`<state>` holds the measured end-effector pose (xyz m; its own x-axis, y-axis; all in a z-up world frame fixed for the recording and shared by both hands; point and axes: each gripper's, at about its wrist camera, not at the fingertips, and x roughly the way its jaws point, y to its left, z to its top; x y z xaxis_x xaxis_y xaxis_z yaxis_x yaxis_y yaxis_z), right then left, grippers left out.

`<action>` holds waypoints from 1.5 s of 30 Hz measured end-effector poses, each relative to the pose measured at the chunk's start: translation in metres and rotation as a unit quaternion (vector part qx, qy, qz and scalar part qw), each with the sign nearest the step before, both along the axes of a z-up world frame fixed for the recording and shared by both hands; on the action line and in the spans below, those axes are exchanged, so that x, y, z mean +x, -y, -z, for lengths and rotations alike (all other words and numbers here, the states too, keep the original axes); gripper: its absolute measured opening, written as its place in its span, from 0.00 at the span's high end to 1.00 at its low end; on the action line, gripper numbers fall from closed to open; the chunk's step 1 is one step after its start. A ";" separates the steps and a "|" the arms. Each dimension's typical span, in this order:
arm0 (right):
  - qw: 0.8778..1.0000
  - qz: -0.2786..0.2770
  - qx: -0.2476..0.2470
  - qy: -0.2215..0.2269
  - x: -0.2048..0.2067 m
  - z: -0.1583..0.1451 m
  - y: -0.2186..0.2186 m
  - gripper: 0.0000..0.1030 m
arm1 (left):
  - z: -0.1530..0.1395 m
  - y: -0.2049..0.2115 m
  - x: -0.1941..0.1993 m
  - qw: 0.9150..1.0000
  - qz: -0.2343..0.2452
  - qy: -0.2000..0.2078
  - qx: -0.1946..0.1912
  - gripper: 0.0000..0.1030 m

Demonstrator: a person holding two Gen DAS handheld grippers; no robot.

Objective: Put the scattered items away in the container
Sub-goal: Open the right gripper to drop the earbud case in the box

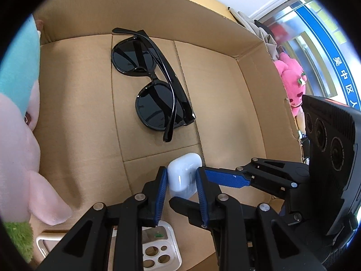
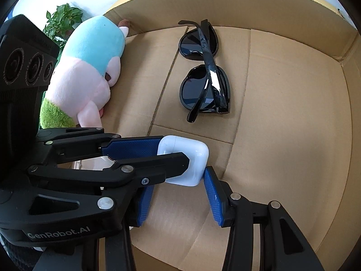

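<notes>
Cardboard box [image 1: 252, 103]: matt brown corrugated paperboard, fluted edge showing along the rim, floor flaps creased and dull.
Sunglasses [image 1: 153, 83]: glossy black plastic frame, dark smooth lenses, bright glare on one temple.
Earbud case [image 1: 183, 175]: smooth white plastic, soft sheen.
Plush toy [image 2: 88, 67]: fuzzy cloth in pale blue, pink and shaggy green.
Pink plush [image 1: 292, 81]: bright napped fabric.
Phone case [image 1: 158, 250]: clear glossy plastic.
Left gripper [image 1: 181, 180] and right gripper [image 2: 178, 194]: matt black plastic links, shiny metal pivot pins, blue pads [image 2: 213, 194] with fine knurled rubbery texture.
</notes>
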<state>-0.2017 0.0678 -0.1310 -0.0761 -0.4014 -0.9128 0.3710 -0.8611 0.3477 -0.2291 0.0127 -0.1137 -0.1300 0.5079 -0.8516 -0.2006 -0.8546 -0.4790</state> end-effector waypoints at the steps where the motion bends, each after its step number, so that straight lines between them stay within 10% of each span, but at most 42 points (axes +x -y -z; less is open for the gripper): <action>1: 1.000 0.000 -0.002 0.000 0.000 0.000 0.000 0.53 | 0.000 0.000 0.000 1.000 -0.001 -0.001 -0.004 0.75; 27: 1.000 0.006 -0.011 -0.013 0.021 -0.019 0.001 0.32 | -0.028 -0.003 0.013 0.997 -0.008 -0.062 -0.045 0.71; 33: 0.997 0.010 -0.027 -0.075 0.056 -0.061 -0.023 0.12 | -0.080 0.006 0.052 0.976 -0.048 -0.182 -0.108 0.69; 37: 0.985 0.010 -0.057 -0.160 0.094 -0.099 -0.065 0.07 | -0.115 0.019 0.101 0.957 -0.076 -0.257 -0.110 0.26; 45: 0.964 -0.074 -0.089 -0.238 0.186 -0.097 -0.100 0.00 | -0.103 0.020 0.209 0.948 -0.076 -0.300 -0.074 0.23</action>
<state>-0.0153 0.1680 -0.0344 -0.3996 -0.5869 -0.7042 0.6399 -0.7286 0.2441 -0.0200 -0.0074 -0.0110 -0.6758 0.3254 -0.6613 -0.2687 -0.9443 -0.1901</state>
